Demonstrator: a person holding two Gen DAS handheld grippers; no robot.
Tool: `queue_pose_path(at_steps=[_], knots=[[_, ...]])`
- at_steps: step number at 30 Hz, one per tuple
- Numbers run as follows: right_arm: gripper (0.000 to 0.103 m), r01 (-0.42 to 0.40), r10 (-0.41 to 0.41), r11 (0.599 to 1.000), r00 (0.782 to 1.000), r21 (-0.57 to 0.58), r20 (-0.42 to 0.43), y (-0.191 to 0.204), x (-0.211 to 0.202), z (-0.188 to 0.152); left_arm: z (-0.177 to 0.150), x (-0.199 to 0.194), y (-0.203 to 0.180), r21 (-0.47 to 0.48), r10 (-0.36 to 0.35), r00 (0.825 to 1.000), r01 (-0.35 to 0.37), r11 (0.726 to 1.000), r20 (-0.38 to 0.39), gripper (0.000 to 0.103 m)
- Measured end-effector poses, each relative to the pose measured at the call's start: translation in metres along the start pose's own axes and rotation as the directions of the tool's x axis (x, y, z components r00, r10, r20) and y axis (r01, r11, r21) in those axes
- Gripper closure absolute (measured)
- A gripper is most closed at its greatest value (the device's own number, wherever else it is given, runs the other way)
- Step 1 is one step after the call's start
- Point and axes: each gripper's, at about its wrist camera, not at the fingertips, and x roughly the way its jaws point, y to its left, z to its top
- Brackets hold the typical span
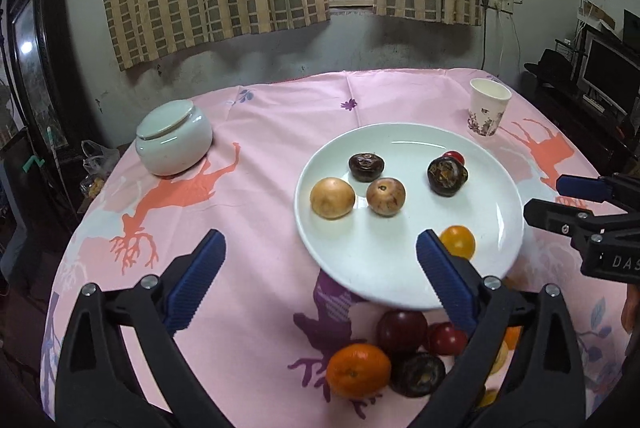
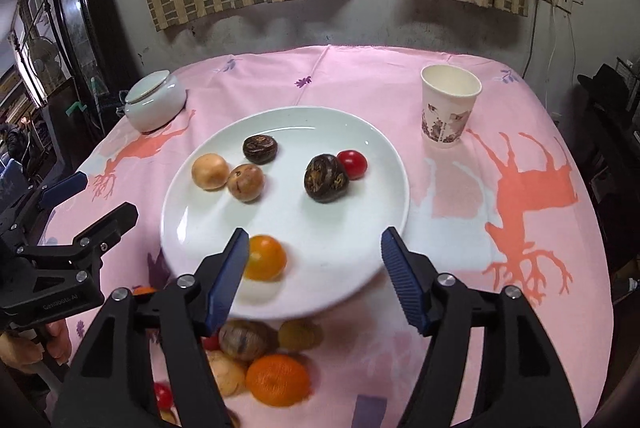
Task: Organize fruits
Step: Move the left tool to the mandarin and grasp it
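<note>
**Both jaws empty over the plate; loose pile not yet sorted**

Jaws of the left gripper [image 1: 320, 248] stand wide apart with nothing between them; only pink cloth and the plate's near-left rim show in the gap. Jaws of the right gripper [image 2: 314, 248] are also apart and empty. The small yellow-orange round fruit [image 2: 265, 257] lies on the plate just beside the right gripper's left pad, not pinched. No earlier view is given, so whether it was just set down cannot be said.

Landmark: round white ceramic plate [image 2: 384, 156], at the middle of the desk under the pink deer-print tablecloth [image 2: 520, 268].

- On the plate, far-left part: tan smooth round fruit [image 2: 210, 171] touching a brownish speckled round fruit [image 2: 245, 182]; a dark wrinkled round fruit [image 2: 260, 149] just behind them.
- On the plate, right part: a second dark wrinkled fruit [image 2: 325, 178] with a small red cherry tomato [image 2: 353, 164] touching its far side.
- Off the plate, just in front of its near rim: a loose pile on the cloth, including a ribbed orange mandarin [image 1: 358, 370], a dark red plum-like fruit [image 1: 401, 330] and a dark brown round fruit [image 1: 418, 374].

Judgement: like fruits sit in pairs on the plate, which suggests sorting by kind. The pile remains, so the task looks about half done.

Beyond the plate: white lidded ceramic jar [image 1: 174, 138] to the far left, printed paper cup [image 1: 488, 112] to the far right, both apart from the fruit.
</note>
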Motion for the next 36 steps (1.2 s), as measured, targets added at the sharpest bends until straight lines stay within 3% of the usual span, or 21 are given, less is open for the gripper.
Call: queue_pose_path(at_steps=[5,15,23,29,36], knots=[[0.033,0.007,-0.007,0.999,1.0,-0.042,0.018,0.017,-0.031,-0.043,-0.032,-0.025,0.003,-0.05,-0.052,0.999,0.051,0.997,-0.018,0.002],[0.033,-0.029,0.03,0.999,0.999,-0.037,0.018,0.034,-0.04,-0.093,-0.066,-0.025,0.014,-0.089,-0.034,0.999,0.031,0.996,-0.028,0.002],[0.033,-0.015,0.014,0.999,1.0,-0.04,-0.02,0.027,-0.029,-0.102,-0.068,-0.029,0.019,-0.062,-0.051,0.997,0.048,0.997,-0.05,0.002],[0.033,-0.001,-0.003,0.998,0.998,-0.061,-0.057,0.028,-0.02,-0.108,-0.076,-0.016,0.011,-0.024,-0.06,0.992,0.058,0.998,-0.109,0.002],[0.033,0.025,-0.031,0.998,0.994,-0.058,-0.101,0.025,-0.008,-0.111,-0.084,0.005,0.016,-0.043,-0.072,0.981,0.065,0.997,-0.181,0.002]])
